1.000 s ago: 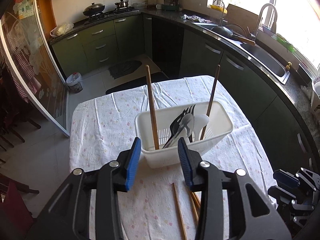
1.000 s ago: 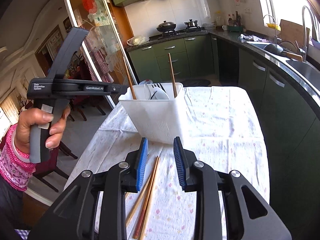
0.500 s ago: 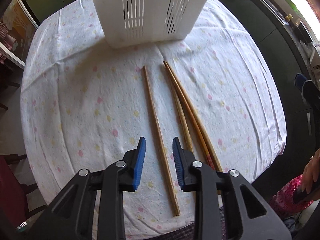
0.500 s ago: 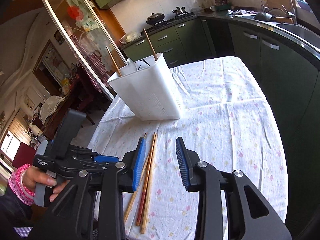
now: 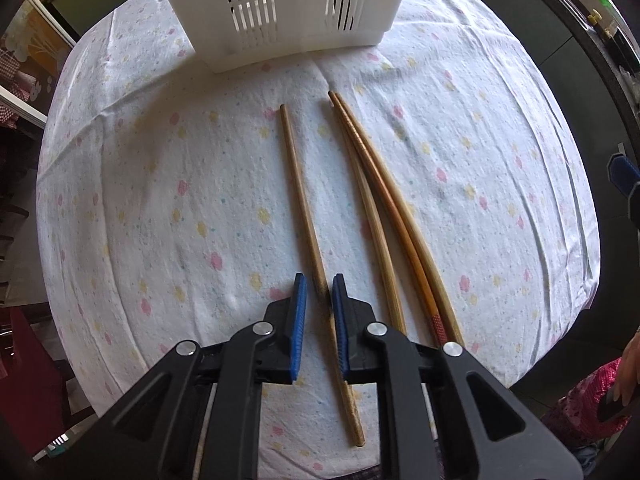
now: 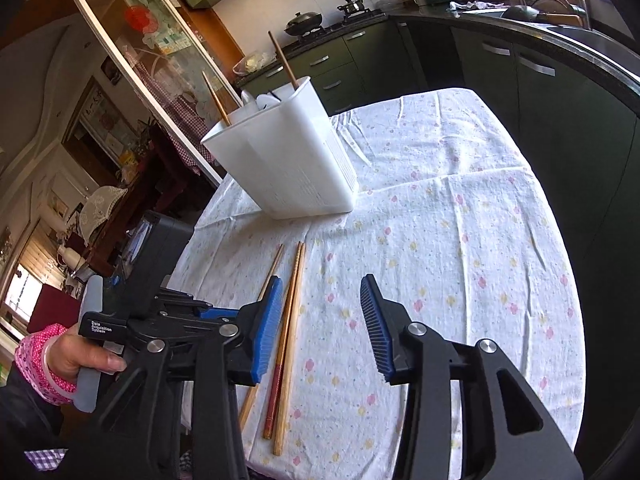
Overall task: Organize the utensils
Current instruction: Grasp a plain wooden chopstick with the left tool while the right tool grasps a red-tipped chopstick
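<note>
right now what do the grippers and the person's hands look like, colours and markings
Both grippers, left gripper and right gripper, are black plastic frames with triangular cut-outs, silver rivets and ribbed blue pads. The left unit carries a white "Data Acquisition System" label and a pale grey handle. The left hand wears a pink floral sleeve.

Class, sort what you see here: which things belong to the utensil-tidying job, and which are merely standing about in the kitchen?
Part of the job:
- single chopstick between the left gripper pads
- three chopsticks lying beside it
- white basket holding utensils
- right gripper, open above the cloth

Just standing about:
- wok on the stove
- green cabinets
- flowered tablecloth
</note>
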{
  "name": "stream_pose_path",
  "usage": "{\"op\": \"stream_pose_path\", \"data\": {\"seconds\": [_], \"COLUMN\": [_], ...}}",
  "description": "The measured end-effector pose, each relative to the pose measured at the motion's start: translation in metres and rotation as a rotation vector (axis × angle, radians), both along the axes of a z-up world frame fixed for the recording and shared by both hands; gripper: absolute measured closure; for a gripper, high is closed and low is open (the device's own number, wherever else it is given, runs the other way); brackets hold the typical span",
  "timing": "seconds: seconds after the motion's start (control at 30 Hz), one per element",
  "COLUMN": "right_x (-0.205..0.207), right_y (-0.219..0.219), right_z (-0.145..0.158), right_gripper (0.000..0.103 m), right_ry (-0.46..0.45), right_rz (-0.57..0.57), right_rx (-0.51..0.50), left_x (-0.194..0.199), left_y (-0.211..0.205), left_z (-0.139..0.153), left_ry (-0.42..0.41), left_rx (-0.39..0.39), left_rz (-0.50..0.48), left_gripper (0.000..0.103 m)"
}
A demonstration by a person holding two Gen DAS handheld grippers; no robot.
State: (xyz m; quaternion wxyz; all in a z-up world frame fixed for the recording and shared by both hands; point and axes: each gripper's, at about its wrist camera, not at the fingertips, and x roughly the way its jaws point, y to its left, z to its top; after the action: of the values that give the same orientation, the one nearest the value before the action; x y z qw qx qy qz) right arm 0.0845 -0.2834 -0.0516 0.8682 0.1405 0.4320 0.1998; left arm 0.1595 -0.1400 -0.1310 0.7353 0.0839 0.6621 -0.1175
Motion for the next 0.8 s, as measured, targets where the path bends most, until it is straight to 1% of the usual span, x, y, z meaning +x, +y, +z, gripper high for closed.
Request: {"op": "stream_pose_path", "data": {"seconds": [0.07, 0.17, 0.23, 0.37, 0.43, 0.53, 0.67, 0.8], "right_x": [0.006, 0.015, 0.019, 0.024, 0.026, 0.027, 0.031, 0.037], "right_y": [0.017, 0.045, 0.061, 0.079, 0.084, 0.091, 0.096, 0.105], "right_z": [-0.010, -0.025, -0.035, -0.047, -0.051, -0.056, -0.062, -0.068], "right_gripper": [0.060, 0.060, 0.060, 0.061, 0.061, 0.061, 0.061, 0.061], "right_ry": [0.028, 0.068, 0.088, 0.094, 0.097, 0.103, 0.106, 0.118], "right_rz": [0.043, 0.103, 0.138, 0.152, 0.160, 0.169, 0.158, 0.168], "right_rx": [-0.048, -0.136, -0.188, -0.286, -0.306, -0.331, -0.378, -0.398], "left_x": [-0.001, -0.003, -0.001, -0.001, 0.000, 0.000, -0.001, -0.001], "left_y": [0.000, 0.005, 0.015, 0.035, 0.046, 0.054, 0.049, 0.049], "left_z": [-0.001, -0.003, -0.001, -0.002, -0.003, -0.004, -0.003, -0.001], "left_ry": [-0.006, -0.005, 0.000, 0.011, 0.011, 0.005, -0.016, -0.017], "left_rx": [0.006, 0.006, 0.005, 0.001, -0.008, -0.018, 0.004, -0.010], "left_rz": [-0.004, -0.003, 0.000, 0.018, 0.030, 0.027, 0.005, 0.003], "left_gripper": [0.093, 0.094, 0.094, 0.094, 0.094, 0.094, 0.094, 0.094]}}
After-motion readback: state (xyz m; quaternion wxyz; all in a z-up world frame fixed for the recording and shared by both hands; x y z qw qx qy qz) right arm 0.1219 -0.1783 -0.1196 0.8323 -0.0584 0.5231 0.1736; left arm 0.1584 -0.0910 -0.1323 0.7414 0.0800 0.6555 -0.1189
